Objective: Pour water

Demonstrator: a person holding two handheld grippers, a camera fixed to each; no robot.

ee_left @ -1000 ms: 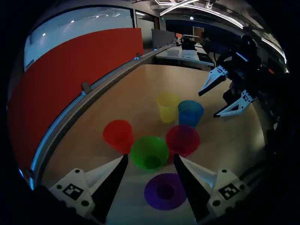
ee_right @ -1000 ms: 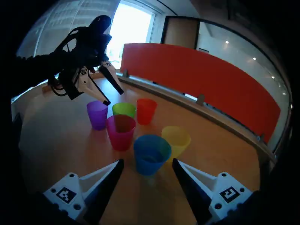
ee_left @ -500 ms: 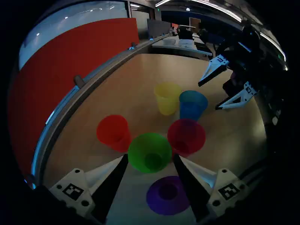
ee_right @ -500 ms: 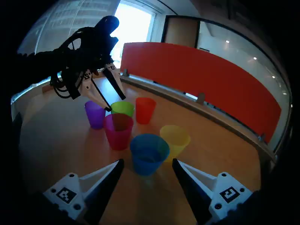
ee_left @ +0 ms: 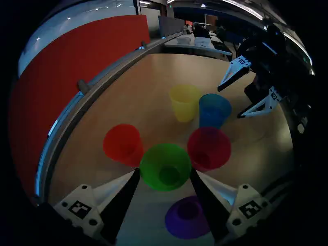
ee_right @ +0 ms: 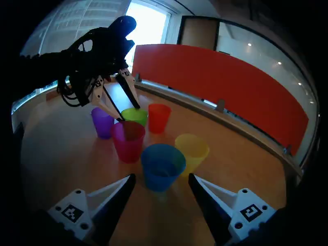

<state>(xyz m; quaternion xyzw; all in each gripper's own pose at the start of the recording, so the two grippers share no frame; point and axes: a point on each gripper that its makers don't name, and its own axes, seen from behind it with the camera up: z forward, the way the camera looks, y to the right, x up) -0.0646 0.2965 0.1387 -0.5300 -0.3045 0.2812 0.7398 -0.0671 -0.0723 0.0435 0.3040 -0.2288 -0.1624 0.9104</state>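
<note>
The left gripper view is dim and bluish under ceiling light strips (ee_left: 246, 5) at the top, while the right gripper view is warmer, its window (ee_right: 145, 24) blown out at upper centre, edges bent by fisheye.

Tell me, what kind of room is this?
Probably an office or meeting room: there is a long wooden table with a red divider along its edge, more desks farther back, and a big bright window.

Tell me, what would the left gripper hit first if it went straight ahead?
Most likely the green cup, which stands just ahead, between the fingertips of the open left gripper, though depth is hard to judge.
</note>
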